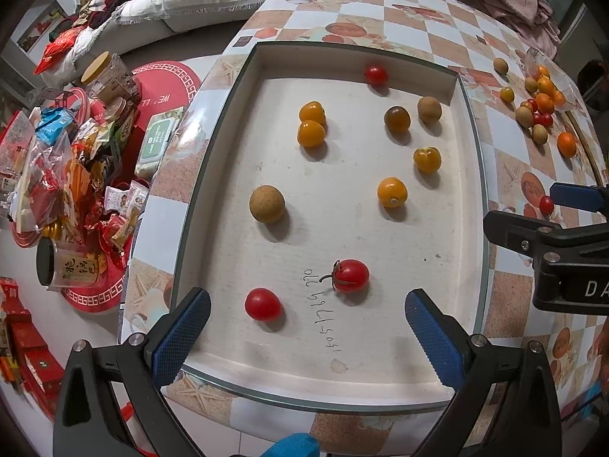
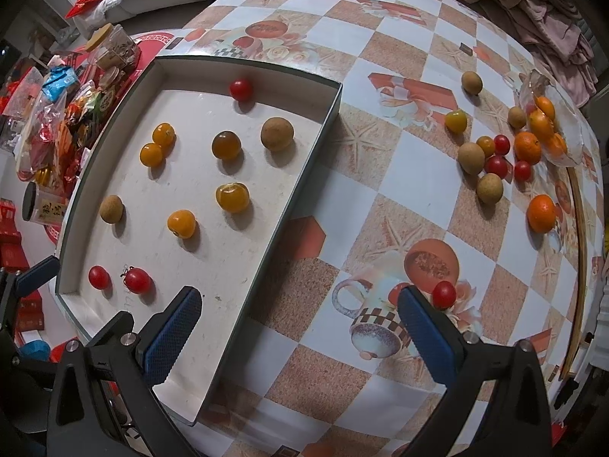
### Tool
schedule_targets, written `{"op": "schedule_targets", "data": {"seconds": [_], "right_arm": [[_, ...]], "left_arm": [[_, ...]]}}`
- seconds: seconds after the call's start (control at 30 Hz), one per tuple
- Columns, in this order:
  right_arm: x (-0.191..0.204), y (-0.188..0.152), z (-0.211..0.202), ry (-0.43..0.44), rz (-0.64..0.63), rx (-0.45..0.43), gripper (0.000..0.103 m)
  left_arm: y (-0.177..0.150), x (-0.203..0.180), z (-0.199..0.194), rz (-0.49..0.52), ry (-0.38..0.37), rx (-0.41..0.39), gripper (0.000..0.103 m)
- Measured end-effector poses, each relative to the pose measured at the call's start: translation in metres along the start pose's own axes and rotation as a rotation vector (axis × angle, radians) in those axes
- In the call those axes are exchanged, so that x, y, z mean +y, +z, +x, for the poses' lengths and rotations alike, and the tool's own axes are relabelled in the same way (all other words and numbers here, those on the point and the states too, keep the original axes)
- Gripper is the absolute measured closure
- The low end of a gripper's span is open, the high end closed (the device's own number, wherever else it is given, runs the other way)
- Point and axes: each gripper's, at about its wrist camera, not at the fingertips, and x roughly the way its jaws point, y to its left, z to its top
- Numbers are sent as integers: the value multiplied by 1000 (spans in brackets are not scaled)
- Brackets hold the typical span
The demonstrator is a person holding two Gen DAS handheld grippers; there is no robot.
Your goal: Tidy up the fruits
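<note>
Mostly small round fruits (image 1: 392, 192), loose.

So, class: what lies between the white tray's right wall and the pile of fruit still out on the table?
Only bare checkered tablecloth separates the tray from the fruit pile; the right wrist view shows it.

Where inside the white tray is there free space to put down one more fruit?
The tray is bare in its near right part, between the stemmed red tomato and the right wall, and on the far left beyond the two touching yellow tomatoes. The far right part is crowded.
</note>
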Motion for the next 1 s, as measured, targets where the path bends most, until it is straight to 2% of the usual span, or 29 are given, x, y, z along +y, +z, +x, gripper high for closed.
{"op": "schedule_targets", "data": {"seconds": [0.8,1.0], "right_arm": [[3,3,2,0,-11,3,0],[4,4,4,2,-13,4,0]], "left_arm": [[1,-1,3,19,-8,14,0],[1,0,1,16,6,-5,0]]}}
